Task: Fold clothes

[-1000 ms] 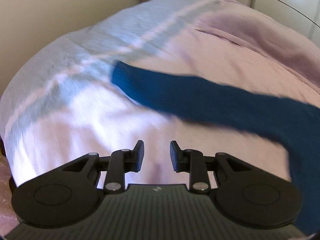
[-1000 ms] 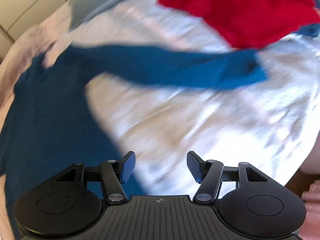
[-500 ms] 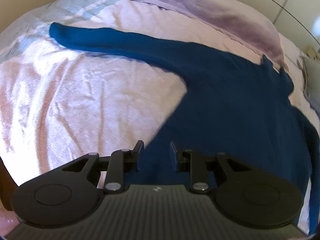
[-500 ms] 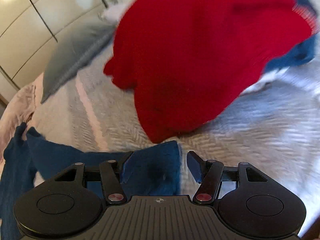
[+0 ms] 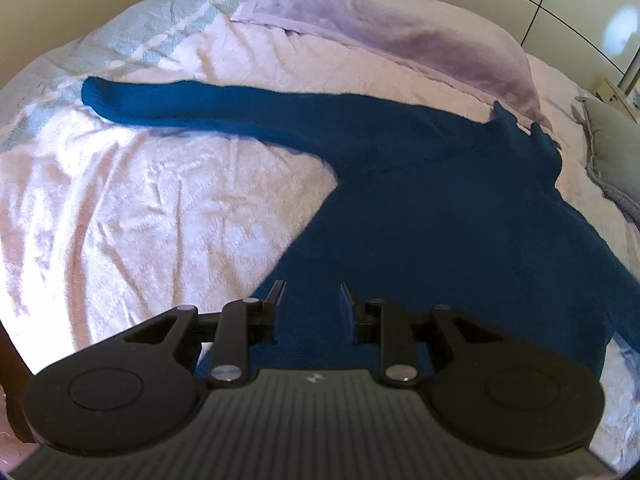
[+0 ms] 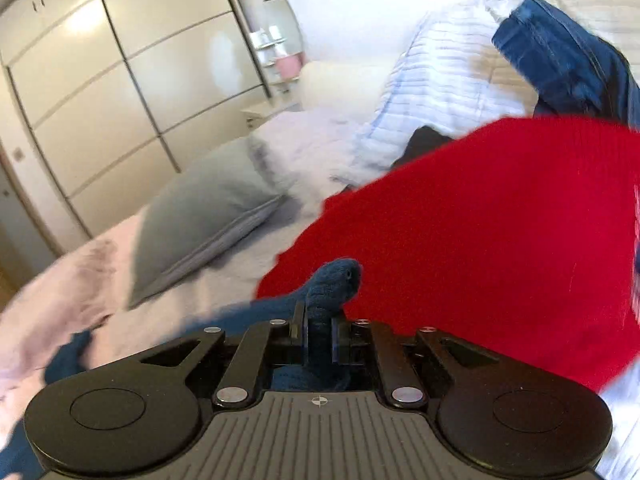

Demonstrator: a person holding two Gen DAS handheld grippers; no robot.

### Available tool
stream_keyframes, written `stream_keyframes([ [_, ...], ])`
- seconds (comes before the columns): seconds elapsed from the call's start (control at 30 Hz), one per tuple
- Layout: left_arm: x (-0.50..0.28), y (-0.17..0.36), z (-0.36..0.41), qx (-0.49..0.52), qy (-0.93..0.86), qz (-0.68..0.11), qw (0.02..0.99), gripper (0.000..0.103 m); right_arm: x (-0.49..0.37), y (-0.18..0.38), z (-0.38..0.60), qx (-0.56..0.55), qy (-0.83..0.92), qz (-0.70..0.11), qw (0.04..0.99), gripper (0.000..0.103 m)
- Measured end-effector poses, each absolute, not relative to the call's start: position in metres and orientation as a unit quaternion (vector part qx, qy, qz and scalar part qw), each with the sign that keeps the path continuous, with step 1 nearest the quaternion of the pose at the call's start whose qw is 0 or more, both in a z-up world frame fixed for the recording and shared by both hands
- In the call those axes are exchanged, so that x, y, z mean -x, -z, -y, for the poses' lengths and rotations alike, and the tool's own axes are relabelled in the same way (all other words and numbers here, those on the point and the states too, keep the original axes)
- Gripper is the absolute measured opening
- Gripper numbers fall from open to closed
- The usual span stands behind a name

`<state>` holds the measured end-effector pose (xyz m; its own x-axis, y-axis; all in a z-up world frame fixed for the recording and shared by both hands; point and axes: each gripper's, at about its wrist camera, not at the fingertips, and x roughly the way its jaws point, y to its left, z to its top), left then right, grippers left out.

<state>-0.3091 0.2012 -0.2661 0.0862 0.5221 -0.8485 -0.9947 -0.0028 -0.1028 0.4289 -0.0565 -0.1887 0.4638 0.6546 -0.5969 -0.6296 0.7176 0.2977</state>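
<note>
A dark blue sweater [image 5: 420,208] lies spread flat on the pink bed cover [image 5: 160,208], one sleeve [image 5: 192,104] stretched out to the left; the left gripper [image 5: 308,308] hovers over the sweater's lower edge, its fingers parted and holding nothing; the right gripper [image 6: 319,332] has its fingers closed on the cuff of the other sleeve [image 6: 332,284], beside a red garment [image 6: 480,240] and a grey pillow [image 6: 200,216]

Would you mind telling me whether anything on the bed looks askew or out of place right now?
Nothing looks damaged or spilled. The blue sweater lies flat with one sleeve stretched out; the right gripper pinches the other sleeve's cuff. A red garment lies unfolded close beside that cuff.
</note>
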Motion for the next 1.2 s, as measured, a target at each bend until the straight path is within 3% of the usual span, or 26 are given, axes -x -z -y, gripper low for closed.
stream_keyframes([
  [0.07,0.307,0.271,-0.199,0.379,-0.594,-0.319,0.633,0.024,-0.440,0.201,0.034,0.033,-0.353,-0.375,0.857,0.012],
  [0.13,0.308,0.276,-0.197,0.379,-0.588,-0.330,0.633,0.024,-0.439,0.215,0.014,0.098,-0.319,-0.371,0.867,0.030],
  [0.2,0.310,0.279,-0.194,0.377,-0.583,-0.340,0.635,0.024,-0.429,0.221,0.003,0.150,-0.305,-0.344,0.875,0.041],
  [0.23,0.311,0.279,-0.193,0.371,-0.582,-0.344,0.637,0.024,-0.420,0.224,-0.001,0.177,-0.288,-0.326,0.883,0.057],
  [0.3,0.316,0.278,-0.193,0.360,-0.582,-0.352,0.638,0.024,-0.397,0.226,-0.008,0.233,-0.232,-0.273,0.904,0.071],
  [0.33,0.319,0.278,-0.193,0.355,-0.583,-0.356,0.639,0.024,-0.386,0.226,-0.011,0.255,-0.209,-0.246,0.911,0.073],
  [0.43,0.325,0.279,-0.194,0.339,-0.581,-0.369,0.641,0.024,-0.349,0.226,-0.017,0.281,-0.193,-0.208,0.917,0.073],
  [0.6,0.326,0.290,-0.197,0.320,-0.564,-0.393,0.651,0.024,-0.255,0.247,-0.022,0.197,-0.401,-0.334,0.830,0.072],
  [0.7,0.322,0.296,-0.203,0.305,-0.539,-0.409,0.670,0.024,-0.198,0.268,-0.042,0.178,-0.484,-0.389,0.763,0.060],
  [0.93,0.330,0.310,-0.222,0.281,-0.475,-0.428,0.716,0.024,-0.126,0.303,-0.073,0.108,-0.551,-0.468,0.682,0.052],
  [1.1,0.351,0.337,-0.222,0.293,-0.411,-0.468,0.726,0.025,-0.074,0.331,-0.041,0.240,-0.488,-0.468,0.696,0.051],
  [1.2,0.376,0.338,-0.208,0.297,-0.385,-0.481,0.730,0.025,-0.057,0.332,0.004,0.239,-0.443,-0.498,0.706,0.051],
])
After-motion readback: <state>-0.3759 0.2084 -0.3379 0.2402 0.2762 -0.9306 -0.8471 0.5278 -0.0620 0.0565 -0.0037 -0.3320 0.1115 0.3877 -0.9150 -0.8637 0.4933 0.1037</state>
